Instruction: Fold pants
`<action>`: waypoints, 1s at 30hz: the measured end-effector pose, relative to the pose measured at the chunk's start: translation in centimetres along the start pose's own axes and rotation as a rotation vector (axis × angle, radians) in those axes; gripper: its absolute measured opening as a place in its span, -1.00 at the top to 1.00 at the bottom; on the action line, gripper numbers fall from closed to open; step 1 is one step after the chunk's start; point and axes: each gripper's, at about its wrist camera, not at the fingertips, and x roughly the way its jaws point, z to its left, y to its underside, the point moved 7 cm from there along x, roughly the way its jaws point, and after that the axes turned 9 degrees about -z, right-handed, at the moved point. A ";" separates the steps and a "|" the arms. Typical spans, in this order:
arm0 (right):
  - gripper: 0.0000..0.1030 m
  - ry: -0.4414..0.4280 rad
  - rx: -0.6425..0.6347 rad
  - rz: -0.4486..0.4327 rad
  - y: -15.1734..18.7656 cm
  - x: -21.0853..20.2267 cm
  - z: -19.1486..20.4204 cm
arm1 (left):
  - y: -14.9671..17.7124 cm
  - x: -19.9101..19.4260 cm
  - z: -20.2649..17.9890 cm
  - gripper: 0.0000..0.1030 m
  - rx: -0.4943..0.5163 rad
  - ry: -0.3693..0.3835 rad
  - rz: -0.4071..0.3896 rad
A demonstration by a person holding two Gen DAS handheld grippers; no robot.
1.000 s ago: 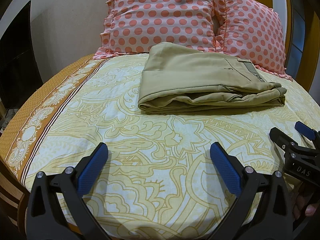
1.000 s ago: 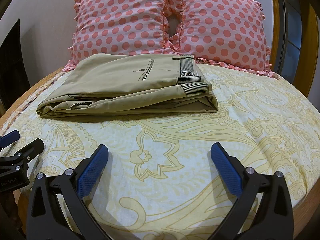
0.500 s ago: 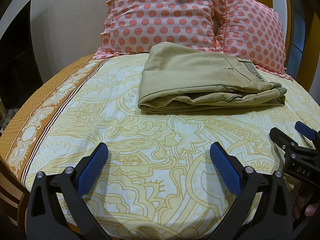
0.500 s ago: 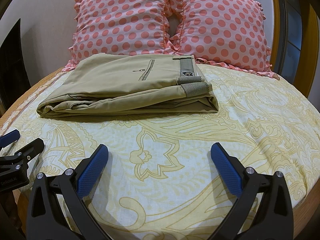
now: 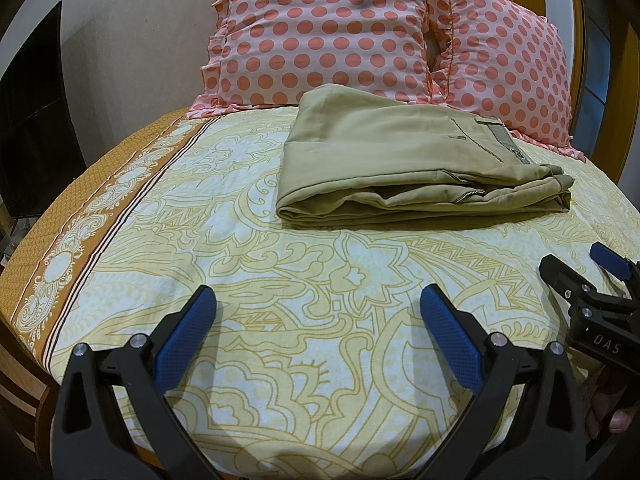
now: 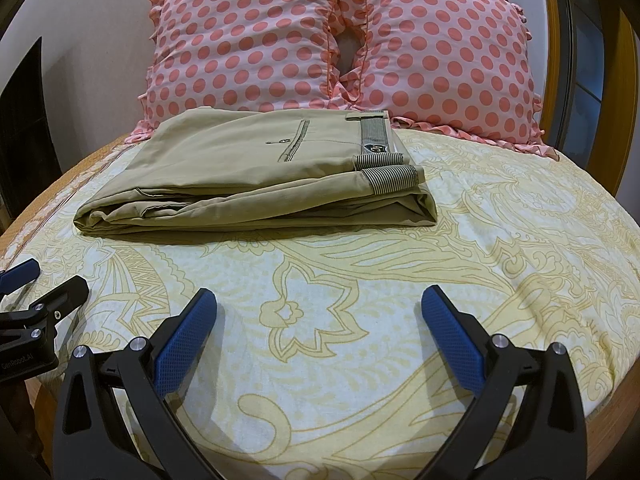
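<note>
Pants [image 5: 416,168] [image 6: 256,184]: khaki, folded into a flat stack, lying on the bed [image 5: 240,264] [image 6: 500,240] toward its far end, far edge touching the two pink dotted pillows [image 5: 320,36] [image 6: 248,40]. Striped waistband lining shows at the stack's right end. Bed carries a yellow floral sheet with an orange border strip along the left side. No containers in view. Left tongs [image 5: 318,312]: spread wide, blue pads apart, nothing between them, over bare sheet near the bed's near edge; pants lie beyond, ahead and slightly right, well apart. Right tongs [image 6: 318,312]: equally wide open, holding nothing, over bare sheet; pants ahead and to the left, well apart. Each tool appears at the edge of the other's view, side by side, the left one left of the right.
</note>
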 end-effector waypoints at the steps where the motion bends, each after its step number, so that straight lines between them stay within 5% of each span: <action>1: -0.97 0.000 0.000 0.000 0.0 0.0 0.0 | 0.0 0.0 0.0 -0.97 0.000 0.000 0.000; 30: -0.97 0.000 -0.001 -0.002 0.1 0.1 -0.1 | -0.1 0.1 0.1 -0.97 0.001 -0.001 0.005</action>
